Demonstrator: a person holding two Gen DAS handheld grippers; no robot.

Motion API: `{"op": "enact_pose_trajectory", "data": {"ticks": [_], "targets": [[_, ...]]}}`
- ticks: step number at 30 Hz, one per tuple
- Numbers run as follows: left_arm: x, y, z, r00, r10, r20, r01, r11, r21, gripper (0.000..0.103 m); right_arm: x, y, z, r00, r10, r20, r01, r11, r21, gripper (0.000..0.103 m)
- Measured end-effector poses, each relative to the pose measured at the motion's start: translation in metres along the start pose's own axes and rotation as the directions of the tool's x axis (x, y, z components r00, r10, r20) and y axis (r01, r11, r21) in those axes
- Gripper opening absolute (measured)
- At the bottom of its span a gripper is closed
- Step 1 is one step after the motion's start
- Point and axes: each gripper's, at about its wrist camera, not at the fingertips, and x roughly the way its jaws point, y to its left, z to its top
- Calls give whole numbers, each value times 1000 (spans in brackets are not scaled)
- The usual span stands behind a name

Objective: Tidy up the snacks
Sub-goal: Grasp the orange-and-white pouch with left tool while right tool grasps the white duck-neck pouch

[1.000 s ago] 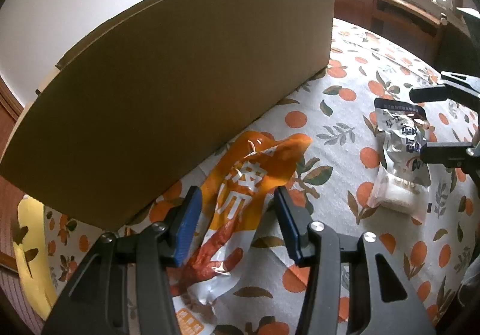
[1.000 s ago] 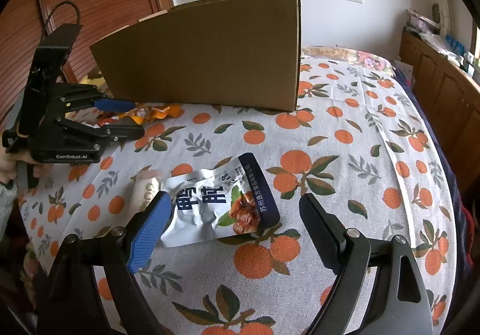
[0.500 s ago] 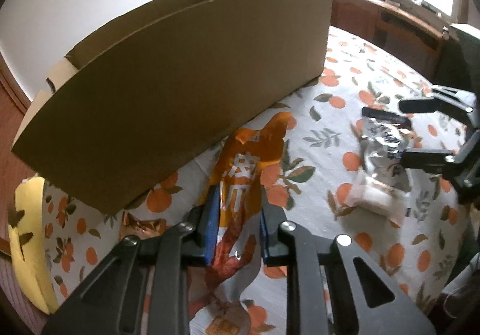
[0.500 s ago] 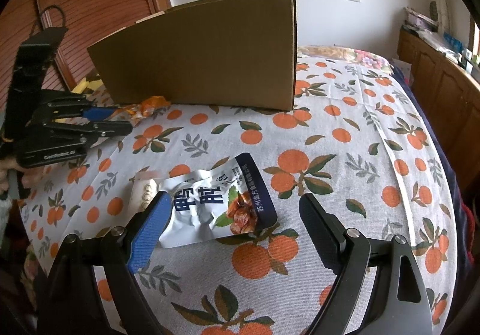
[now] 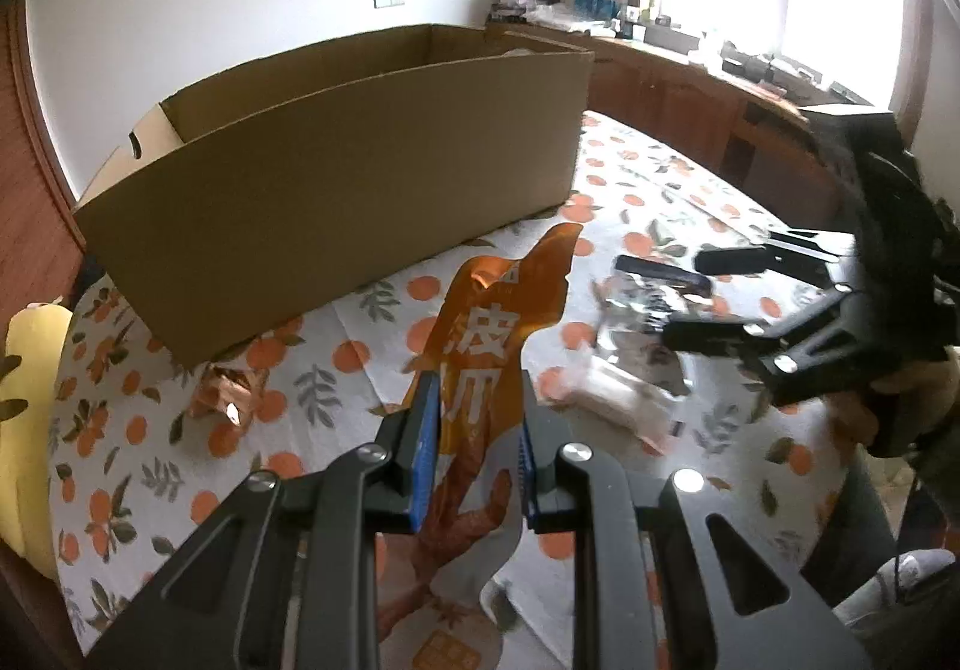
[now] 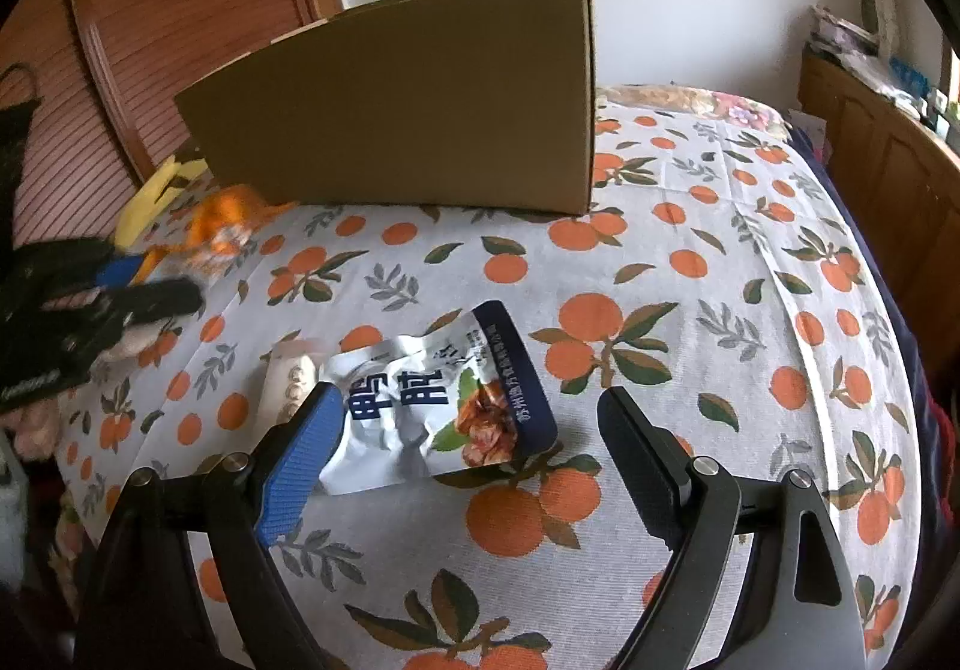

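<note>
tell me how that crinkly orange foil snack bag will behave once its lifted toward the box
Probably floppy: the crinkly orange foil snack bag, pinched by the left gripper, bends and droops above its pads. Likely light, since a narrow pinch holds it up. The glossy film may slip.

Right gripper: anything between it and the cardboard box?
In the right wrist view, the white snack packet lies just ahead of the open right gripper. Beyond it, only bare orange-print tablecloth up to the cardboard box.
</note>
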Motion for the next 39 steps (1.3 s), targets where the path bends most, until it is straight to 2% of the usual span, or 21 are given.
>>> {"op": "enact_pose_trajectory", "data": {"ticks": [2, 5, 11, 18, 23, 30, 39], "targets": [[-7, -7, -2, 1000, 5, 15, -5, 1000, 6, 20, -6, 0, 1, 999, 2, 35, -2, 1000, 3, 88], [-16, -16, -6, 999, -1, 37, 1, 1000, 11, 20, -10, -1, 0, 1000, -3, 16, 3, 1000, 27, 88], [-33, -24, -11, 997, -16, 74, 16, 1000, -3, 20, -22, 2, -13, 999, 41, -11, -40, 994, 107, 88], [-52, -22, -16, 994, -12, 112, 15, 999, -28, 20, -9, 9, -13, 997, 46, -59, -37, 989, 144, 86], [-65, -14, -23, 992, -5, 127, 12, 998, -54, 20, 1, 7, -2, 998, 17, -55, -9, 988, 153, 79], [-72, -7, -26, 990, 7, 140, 4, 997, -74, 20, 17, 3, 18, 997, -31, -74, 43, 987, 156, 65], [-78, -6, -31, 990, 26, 139, -14, 996, -87, 20, 23, 27, 16, 995, -72, -73, 78, 994, 73, 60]]}}
